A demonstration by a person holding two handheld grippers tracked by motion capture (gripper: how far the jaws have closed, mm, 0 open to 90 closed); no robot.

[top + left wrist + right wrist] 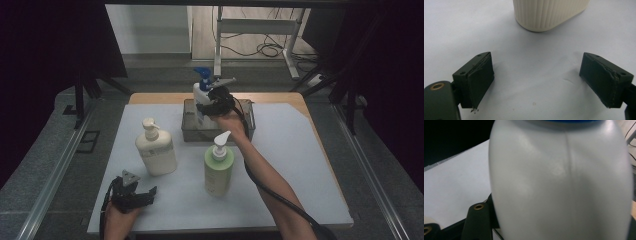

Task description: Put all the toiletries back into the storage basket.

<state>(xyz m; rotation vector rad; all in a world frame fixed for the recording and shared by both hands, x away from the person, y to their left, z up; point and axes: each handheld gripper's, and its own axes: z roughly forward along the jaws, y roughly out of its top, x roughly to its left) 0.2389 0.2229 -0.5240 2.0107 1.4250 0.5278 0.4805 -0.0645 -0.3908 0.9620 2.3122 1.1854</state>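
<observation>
- The right tool (212,102) is seen in the high view at the far middle of the tabletop (300,165), carried on a forearm stretched forward from the bottom right edge, with its cable trailing back along the arm.
- A white pump bottle with a blue pump head (202,92) is held by the right tool; in the right gripper view the bottle's white body (561,182) sits close up between the jaws, which are clamped on it at a middling width.
- The held bottle is seen upright over the left part of a clear rectangular bin (240,131); whether its base touches the bin's floor cannot be told.
- Whether anything else lies in the bin cannot be told.
- The left tool (134,195) rests low near the front left edge of the tabletop, held by a hand entering from the bottom; its jaws stand wide apart with only bare tabletop between them.
- A cream ribbed pump bottle (155,149) stands upright just beyond the left tool, apart from the jaws.
- A green pump bottle (218,167) stands upright near the middle of the tabletop, between the two tools and just in front of the bin.
</observation>
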